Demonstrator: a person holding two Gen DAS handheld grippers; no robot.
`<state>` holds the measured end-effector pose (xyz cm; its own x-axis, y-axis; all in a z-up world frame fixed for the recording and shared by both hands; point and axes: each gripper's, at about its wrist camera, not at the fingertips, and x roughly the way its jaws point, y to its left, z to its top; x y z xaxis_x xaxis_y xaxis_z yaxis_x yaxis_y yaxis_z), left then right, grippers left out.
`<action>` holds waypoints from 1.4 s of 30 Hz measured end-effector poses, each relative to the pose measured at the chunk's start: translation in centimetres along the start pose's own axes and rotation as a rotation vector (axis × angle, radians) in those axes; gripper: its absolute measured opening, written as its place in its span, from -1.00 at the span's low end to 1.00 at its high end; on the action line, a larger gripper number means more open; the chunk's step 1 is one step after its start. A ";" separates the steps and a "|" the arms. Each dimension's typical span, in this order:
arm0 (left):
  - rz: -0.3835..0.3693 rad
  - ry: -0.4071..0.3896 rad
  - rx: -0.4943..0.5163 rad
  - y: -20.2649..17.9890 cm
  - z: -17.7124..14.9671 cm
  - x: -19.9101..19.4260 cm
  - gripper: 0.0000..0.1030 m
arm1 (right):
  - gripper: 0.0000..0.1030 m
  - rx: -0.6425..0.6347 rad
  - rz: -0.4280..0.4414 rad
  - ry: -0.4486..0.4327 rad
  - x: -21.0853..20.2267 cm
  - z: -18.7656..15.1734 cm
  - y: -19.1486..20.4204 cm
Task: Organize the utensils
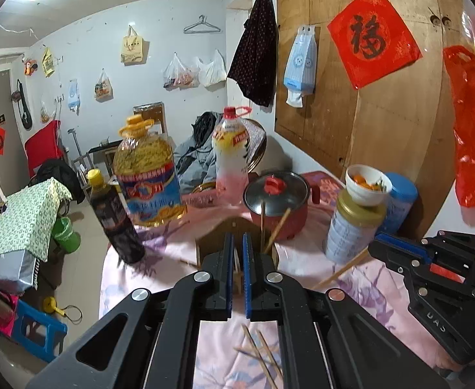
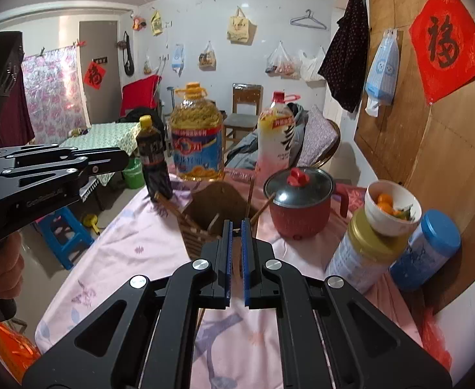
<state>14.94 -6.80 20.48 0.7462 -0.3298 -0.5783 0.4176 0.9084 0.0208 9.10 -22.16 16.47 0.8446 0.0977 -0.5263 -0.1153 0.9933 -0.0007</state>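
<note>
A slatted wooden utensil holder (image 1: 216, 231) (image 2: 193, 240) stands on the pink flowered tablecloth (image 2: 133, 253), with chopsticks (image 1: 279, 225) (image 2: 249, 194) leaning in it. My left gripper (image 1: 237, 236) hovers just in front of and above the holder, its blue pads shut on a thin pale chopstick (image 1: 237, 272). My right gripper (image 2: 235, 223) is also raised before the holder, shut on a chopstick (image 2: 201, 317) that shows beneath it. In the left wrist view the right gripper (image 1: 377, 242) holds that chopstick (image 1: 341, 270) slanting down-left. Several loose chopsticks (image 1: 260, 355) lie on the cloth below.
Behind the holder stand a dark sauce bottle (image 1: 115, 217), a big oil bottle (image 1: 148, 175), a white bottle (image 1: 231, 155) and a red pot with a glass lid (image 1: 279, 196). Right of it: a tin (image 1: 350, 227) bearing a bowl (image 1: 368, 184), and a blue-lidded jar (image 1: 401, 197). The table's left edge drops to the floor.
</note>
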 end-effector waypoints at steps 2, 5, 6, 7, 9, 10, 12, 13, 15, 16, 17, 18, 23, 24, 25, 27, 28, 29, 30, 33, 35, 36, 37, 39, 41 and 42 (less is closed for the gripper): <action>-0.004 -0.006 0.001 0.3 1.2 0.8 -0.89 | -0.88 0.009 0.004 -0.006 0.2 0.6 -0.4; -0.029 0.020 0.013 0.5 1.4 2.2 -0.89 | -0.88 0.037 0.019 0.007 1.1 0.8 -1.1; -0.026 0.033 0.012 0.5 1.0 2.7 -0.89 | -0.88 0.043 0.020 0.013 1.4 0.6 -1.3; -0.040 0.063 0.011 0.4 -0.1 3.8 -0.88 | -0.88 0.052 0.020 0.022 1.8 0.3 -1.6; -0.086 0.137 0.025 -0.2 -2.9 6.0 -0.88 | -0.88 0.070 0.024 0.045 2.6 -0.3 -2.1; -0.096 0.166 0.042 -0.5 -4.3 6.9 -0.88 | -0.88 0.074 0.022 0.054 2.9 -0.5 -2.2; -0.124 0.222 0.113 -2.0 -8.2 8.5 -0.88 | -0.88 0.080 0.019 0.067 3.3 -0.9 -2.6; -0.141 0.241 0.158 -2.9 -10.2 9.0 -0.88 | -0.88 0.084 0.017 0.071 3.4 -1.0 -2.8; -0.184 0.277 0.274 -5.2 -14.2 9.4 -0.82 | -0.88 0.093 0.005 0.080 3.6 -1.3 -3.4; -0.197 0.283 0.328 -6.2 -15.7 9.3 -0.67 | -0.88 0.096 0.001 0.082 3.6 -1.3 -3.6; -0.209 0.283 0.408 -7.7 -17.6 9.1 -0.57 | -0.88 0.098 -0.004 0.083 3.6 -1.3 -3.7; -0.216 0.281 0.463 -8.7 -18.7 8.9 -0.35 | -0.88 0.102 -0.011 0.084 3.6 -1.3 -4.0; -0.301 0.236 0.766 -13.9 -23.9 7.8 -0.14 | -0.88 0.124 -0.013 0.088 3.3 -1.4 -4.7; -0.324 0.239 0.797 -14.4 -24.5 7.9 -0.14 | -0.88 0.126 -0.013 0.088 3.2 -1.5 -4.7; -0.338 0.246 0.815 -14.8 -24.8 8.2 -0.12 | -0.88 0.128 -0.011 0.091 3.2 -1.6 -4.8; -0.355 0.264 0.858 -15.3 -25.7 8.9 -0.12 | -0.88 0.137 -0.003 0.103 3.2 -2.0 -4.9; -0.357 0.275 0.886 -15.6 -26.4 9.5 -0.12 | -0.88 0.144 -0.002 0.110 3.3 -2.2 -4.9; -0.357 0.282 0.906 -15.8 -26.9 10.0 -0.12 | -0.88 0.146 -0.005 0.114 3.3 -2.3 -4.9; -0.362 0.288 0.918 -16.0 -27.3 10.5 -0.12 | -0.88 0.150 -0.011 0.119 3.4 -2.6 -5.1; -0.372 0.282 0.949 -17.0 -28.2 11.3 -0.12 | -0.88 0.165 -0.019 0.129 3.2 -3.1 -5.5; -0.377 0.288 0.958 -17.6 -28.7 11.6 -0.12 | -0.87 0.171 -0.017 0.138 3.1 -3.4 -5.9; -0.383 0.282 0.948 -17.6 -28.7 11.8 -0.13 | -0.86 0.179 -0.011 0.148 3.1 -3.8 -6.2; -0.389 0.287 0.938 -17.7 -28.7 11.9 -0.16 | -0.79 0.192 -0.004 0.158 3.2 -4.3 -6.5; -0.430 0.332 0.893 -17.6 -28.1 12.3 -0.74 | -0.79 0.222 -0.002 0.176 3.2 -5.5 -7.4; -0.441 0.357 0.862 -17.5 -27.9 12.5 -0.98 | -0.78 0.254 -0.017 0.211 3.6 -7.5 -8.6; -0.440 0.347 0.840 -17.3 -27.7 12.4 -0.98 | -0.78 0.261 -0.028 0.228 3.8 -8.5 -9.1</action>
<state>2.60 -19.43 -9.59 0.3020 -0.3776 -0.8753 0.9491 0.2053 0.2389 8.90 -31.32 7.31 0.7039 0.0828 -0.7055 0.0687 0.9806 0.1837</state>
